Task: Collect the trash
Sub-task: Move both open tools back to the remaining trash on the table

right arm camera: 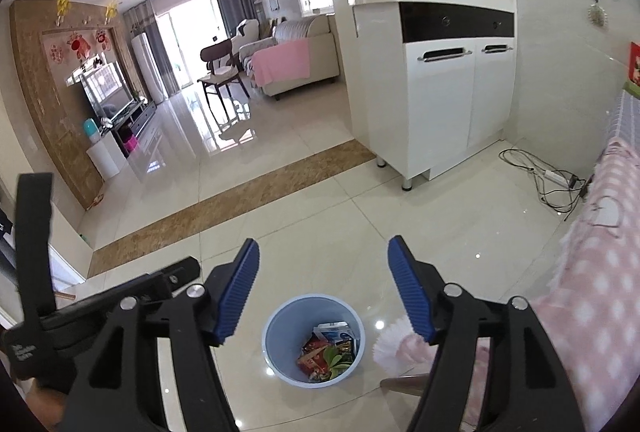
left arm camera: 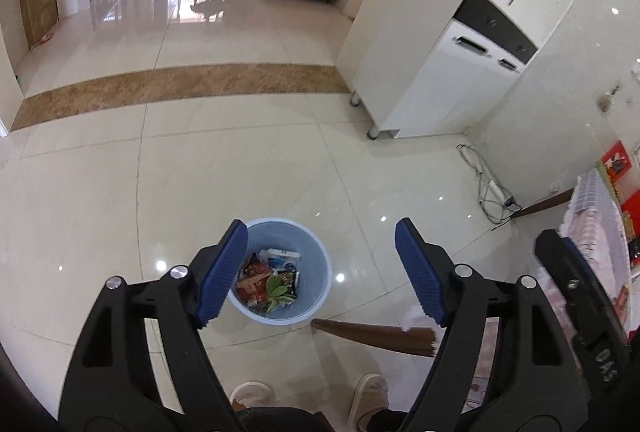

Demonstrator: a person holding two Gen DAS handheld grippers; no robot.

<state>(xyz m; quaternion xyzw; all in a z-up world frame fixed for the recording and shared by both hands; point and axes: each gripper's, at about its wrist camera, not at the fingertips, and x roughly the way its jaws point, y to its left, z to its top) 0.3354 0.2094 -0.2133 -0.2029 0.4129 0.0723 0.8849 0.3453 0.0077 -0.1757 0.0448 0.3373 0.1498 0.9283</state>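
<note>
**A:** So where was everything? Start big.

**B:** Shiny tile floor (left arm camera: 240, 159), white cabinet (left arm camera: 452, 71) off at 2 o'clock in the left view, pink-covered table (right arm camera: 592, 272) along 3 to 4 o'clock in the right one. The bin (left arm camera: 320, 264), pale blue and round, sat on the floor right below both grippers.

**A:** Which way from each?

**B:** Left gripper (left arm camera: 320, 272): bin showed between the jaws, hugging the 9 o'clock pad. Right gripper (right arm camera: 323, 292): bin sat at 6 o'clock, dead centre under the gap. Honestly I'd call the right one better lined up, though neither looked much closer.

**A:** Holding anything?

**B:** Nope. Both jaws stood wide apart, nothing between the pads.

**A:** And in the bin?

**B:** Wrappers (right arm camera: 316, 352), red mostly, a white-blue packet (right arm camera: 334, 332), some green leaves (right arm camera: 336, 358). Couldn't spot loose trash on the floor, so I'd guess the next piece is on that table.
</note>
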